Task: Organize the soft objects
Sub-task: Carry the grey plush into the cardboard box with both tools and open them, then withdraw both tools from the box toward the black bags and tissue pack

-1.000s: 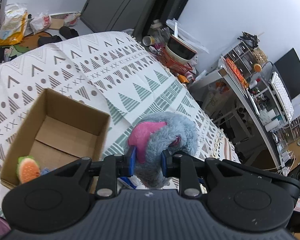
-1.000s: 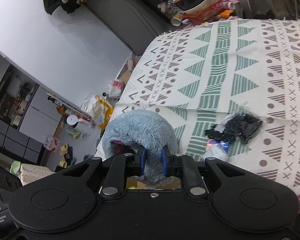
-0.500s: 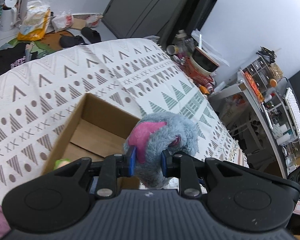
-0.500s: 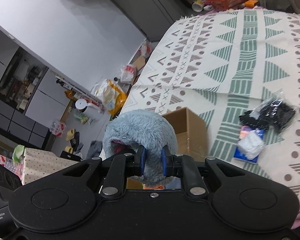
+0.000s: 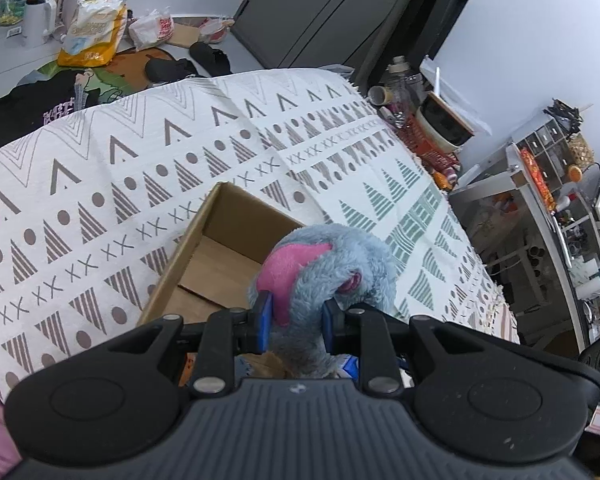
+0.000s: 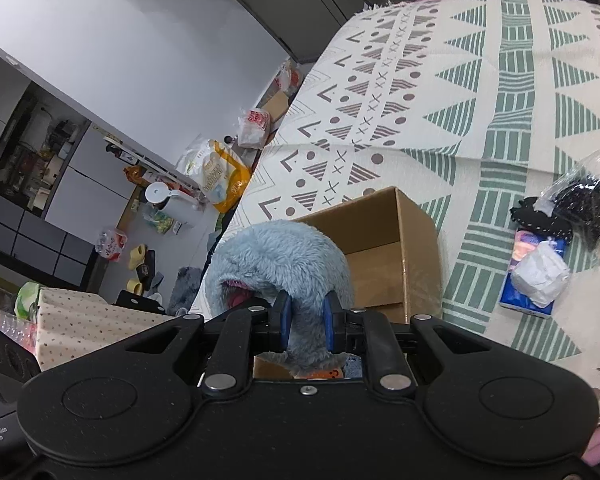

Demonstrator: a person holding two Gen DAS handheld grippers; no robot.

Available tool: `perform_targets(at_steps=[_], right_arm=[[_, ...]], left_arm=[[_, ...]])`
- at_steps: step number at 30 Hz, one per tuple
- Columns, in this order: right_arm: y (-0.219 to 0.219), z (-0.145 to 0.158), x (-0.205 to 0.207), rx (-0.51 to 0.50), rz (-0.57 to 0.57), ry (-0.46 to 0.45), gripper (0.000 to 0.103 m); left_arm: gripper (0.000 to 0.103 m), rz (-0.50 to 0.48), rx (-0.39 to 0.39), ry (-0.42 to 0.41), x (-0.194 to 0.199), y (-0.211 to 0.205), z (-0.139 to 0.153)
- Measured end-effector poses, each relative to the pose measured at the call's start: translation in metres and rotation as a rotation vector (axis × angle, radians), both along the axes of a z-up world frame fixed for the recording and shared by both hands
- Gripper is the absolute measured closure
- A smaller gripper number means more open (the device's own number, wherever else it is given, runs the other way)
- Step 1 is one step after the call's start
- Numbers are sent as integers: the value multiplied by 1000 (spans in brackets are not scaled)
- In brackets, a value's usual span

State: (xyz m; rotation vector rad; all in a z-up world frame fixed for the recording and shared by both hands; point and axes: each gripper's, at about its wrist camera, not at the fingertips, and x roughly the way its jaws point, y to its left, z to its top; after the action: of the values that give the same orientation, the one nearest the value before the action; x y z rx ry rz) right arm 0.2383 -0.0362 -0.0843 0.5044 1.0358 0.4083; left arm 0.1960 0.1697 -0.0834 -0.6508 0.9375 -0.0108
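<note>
— What have you got in the left gripper (image 5: 296,322)?

— I see its blue fingers (image 5: 265,316) pressed into a grey plush toy (image 5: 332,264) with a pink patch. They are squeezed narrow on the fur, one on each side.

— And the right gripper (image 6: 305,322)?

— Same toy, seen from its fluffy grey back (image 6: 284,264). My right fingers (image 6: 282,318) are also pinched on it, so both grippers hold the plush between them.

— Where is it relative to the box?

— The plush hangs above the open cardboard box (image 5: 228,248), over its near end. In the right view the box (image 6: 396,264) sits just behind and below the toy, its flaps open upward. I can make out something orange and blue low inside, under the toy, but it is mostly hidden and I cannot tell what it is.

— What is the box standing on?

— A patterned cloth (image 5: 120,184) with triangles, dots and crosses, cream with brown and green. I cannot tell what lies under it.

— Anything else on that cloth?

— In the right view, well apart from the box, a blue tissue pack (image 6: 534,280) with white tissue on top, and touching it a clear bag of dark fabric (image 6: 580,204).
</note>
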Motion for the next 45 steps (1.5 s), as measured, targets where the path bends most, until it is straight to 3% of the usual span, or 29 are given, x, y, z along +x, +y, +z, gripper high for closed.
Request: perform_targets(at_steps=[7,10,11,15,18,26,30,37,45], right_arm=[[11,-17,8,-6,8,24,85],[8,-19,8,-30,-15,32,81],[5,-17,6,-30,-16,22,77],[-11,-5,-1,-24,-37,-29,40],[-25,3,-5,-44,-54,-52,29],[-51,19,-23,-97,-82,-152,6],[-65,27,-33,-81,-97,-207,0],[-89,38,-41,-110,-142,-288,0],[-127,37,-47,-123,-203,-318,0]], left_arm=[[79,33,25,48,6,5,-15],[75,80,100,76,5,6,-11],[71,82,118,77,4,7,-9],[46,114,140,88,-1,10,-2],[31,126,166,69,-5,6,5],[25,109,168,-36,-14,-14,20],[24,119,122,-99,-20,-22,27],[24,72,138,-144,-20,-43,40],[24,17,161,-160,-18,-68,44]])
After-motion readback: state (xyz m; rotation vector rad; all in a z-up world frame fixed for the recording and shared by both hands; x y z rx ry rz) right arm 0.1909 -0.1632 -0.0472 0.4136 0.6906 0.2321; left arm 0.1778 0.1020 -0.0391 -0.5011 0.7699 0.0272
